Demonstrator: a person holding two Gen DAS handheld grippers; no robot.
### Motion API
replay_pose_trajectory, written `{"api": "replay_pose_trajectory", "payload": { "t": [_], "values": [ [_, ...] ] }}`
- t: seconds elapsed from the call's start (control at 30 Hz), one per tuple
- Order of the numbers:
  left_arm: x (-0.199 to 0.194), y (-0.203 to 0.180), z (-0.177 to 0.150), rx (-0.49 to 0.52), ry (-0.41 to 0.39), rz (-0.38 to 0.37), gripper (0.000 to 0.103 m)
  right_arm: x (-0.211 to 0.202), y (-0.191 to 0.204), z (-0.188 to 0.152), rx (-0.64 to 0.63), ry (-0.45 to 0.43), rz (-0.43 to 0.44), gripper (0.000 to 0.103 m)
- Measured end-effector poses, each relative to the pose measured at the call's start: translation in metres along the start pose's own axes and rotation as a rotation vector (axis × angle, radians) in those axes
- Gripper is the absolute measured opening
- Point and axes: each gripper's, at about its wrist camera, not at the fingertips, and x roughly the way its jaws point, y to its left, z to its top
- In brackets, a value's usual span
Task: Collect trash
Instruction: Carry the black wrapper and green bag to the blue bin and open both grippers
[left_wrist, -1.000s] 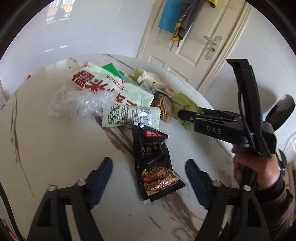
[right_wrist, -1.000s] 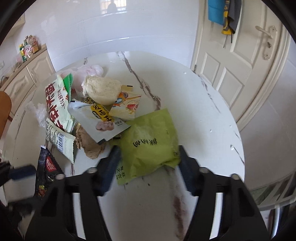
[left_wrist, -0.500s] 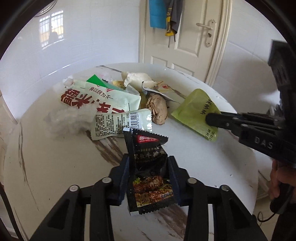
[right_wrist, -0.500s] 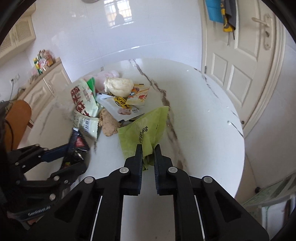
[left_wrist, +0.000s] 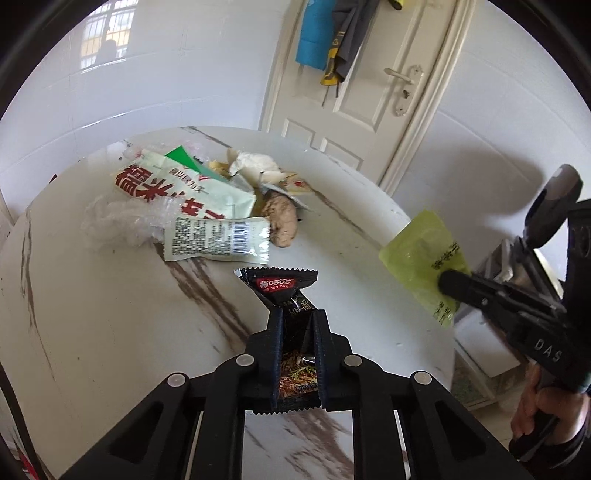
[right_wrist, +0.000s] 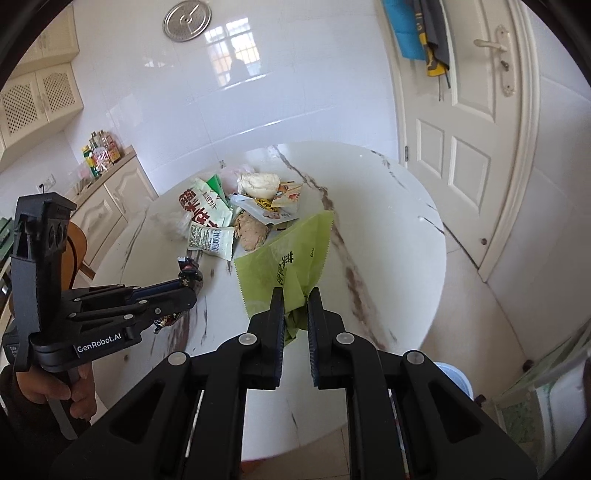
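Left claw (left_wrist: 297, 325) "GenRobot.AI" pinches black wrapper (left_wrist: 279, 286); right claw (right_wrist: 296, 306) "DAS".

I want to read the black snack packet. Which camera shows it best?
The left wrist view: the black snack packet sits pinched in the left gripper, red label facing the camera. In the right wrist view only its crumpled tip peeks out.

2 hand-held grippers (left_wrist: 297, 325) (right_wrist: 296, 306), approx 6 wrappers (left_wrist: 216, 242), 1 table (left_wrist: 92, 314)
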Motion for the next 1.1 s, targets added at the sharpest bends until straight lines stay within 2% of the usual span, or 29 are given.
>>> {"api": "replay_pose_trajectory", "payload": {
  "t": [0.4,0.57,0.8,0.93,0.97,1.0,1.1],
  "values": [
    [-0.016,-0.038,0.002,0.052,-0.012,-0.048,0.011,-0.032,-0.009,-0.019,0.039,-0.043,-0.002,0.011],
    [-0.007,-0.077,0.005,0.117,0.0,-0.088,0.011,-0.053,-0.028,-0.031,0.069,-0.067,-0.029,0.011],
    [0.031,-0.15,0.021,0.219,0.039,-0.168,0.01,-0.088,-0.076,-0.052,0.141,-0.098,-0.114,0.011],
    [0.067,-0.195,0.026,0.284,0.086,-0.204,0.01,-0.103,-0.11,-0.068,0.192,-0.097,-0.166,0.011],
    [0.077,-0.202,0.027,0.295,0.098,-0.207,0.009,-0.106,-0.122,-0.073,0.212,-0.095,-0.18,0.011],
    [0.089,-0.21,0.029,0.306,0.115,-0.21,0.001,-0.107,-0.131,-0.076,0.227,-0.093,-0.185,0.011],
    [0.123,-0.231,0.034,0.327,0.157,-0.214,0.001,-0.104,-0.158,-0.088,0.268,-0.071,-0.212,0.011]
  ]
}}
